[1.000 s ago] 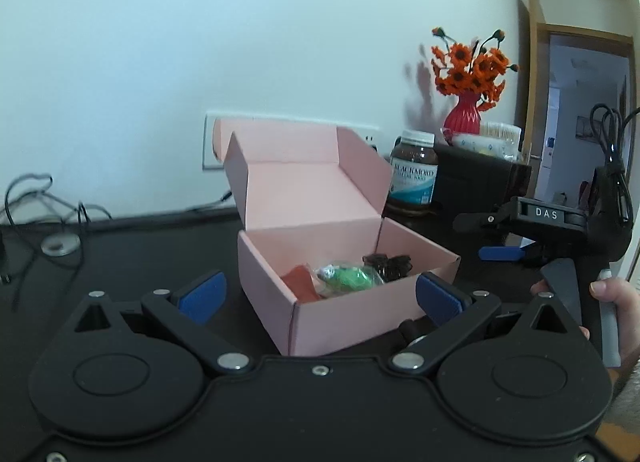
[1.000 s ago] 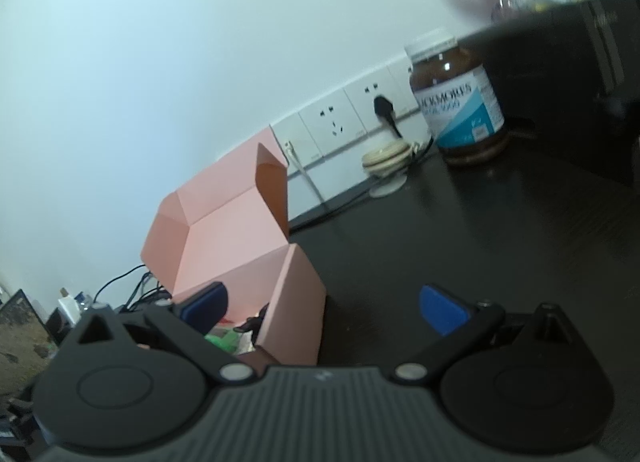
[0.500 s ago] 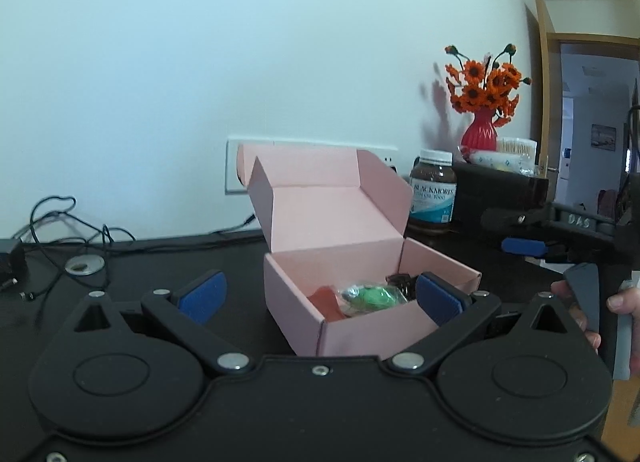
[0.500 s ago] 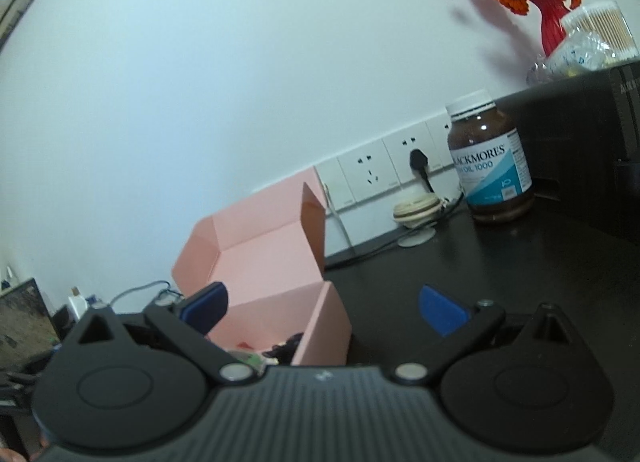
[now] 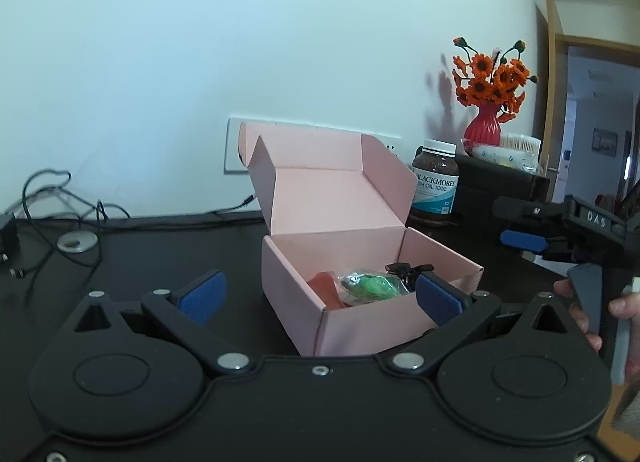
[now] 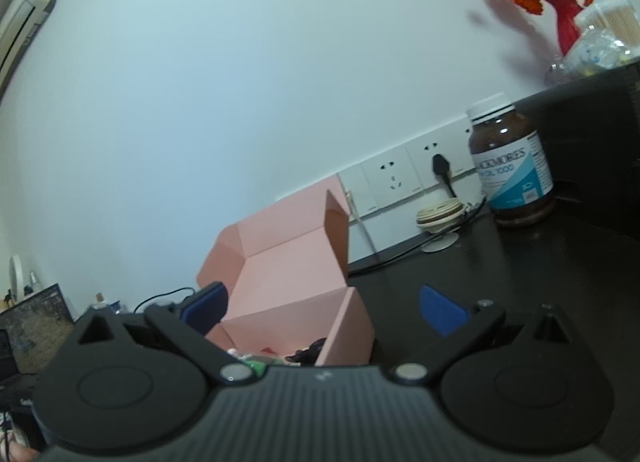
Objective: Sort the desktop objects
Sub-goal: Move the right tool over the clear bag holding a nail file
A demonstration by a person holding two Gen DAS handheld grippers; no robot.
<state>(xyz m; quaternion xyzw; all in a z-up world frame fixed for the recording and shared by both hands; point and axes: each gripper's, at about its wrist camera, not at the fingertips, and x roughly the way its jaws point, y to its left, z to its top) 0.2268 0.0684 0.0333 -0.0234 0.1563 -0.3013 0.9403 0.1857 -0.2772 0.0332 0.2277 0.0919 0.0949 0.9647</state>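
Observation:
An open pink cardboard box [image 5: 360,322] stands on the black desk, its lid up. Inside lie a green wrapped item [image 5: 370,286], a red item [image 5: 324,286] and a black clip [image 5: 404,270]. My left gripper [image 5: 318,296] is open and empty, held in front of the box with the box between its blue pads. My right gripper [image 6: 324,310] is open and empty, to the right of the box [image 6: 296,302]; it also shows at the right edge of the left wrist view [image 5: 560,230].
A brown supplement bottle [image 5: 435,182] stands behind the box, next to a black case [image 5: 500,186] with a red vase of orange flowers [image 5: 488,102]. Wall sockets [image 6: 400,178], a coiled cable [image 6: 438,216] and loose black cables [image 5: 60,202] lie along the back.
Both grippers have drawn back and tilted up from the box. The box now sits further right in the left wrist view. Both stay open and empty.

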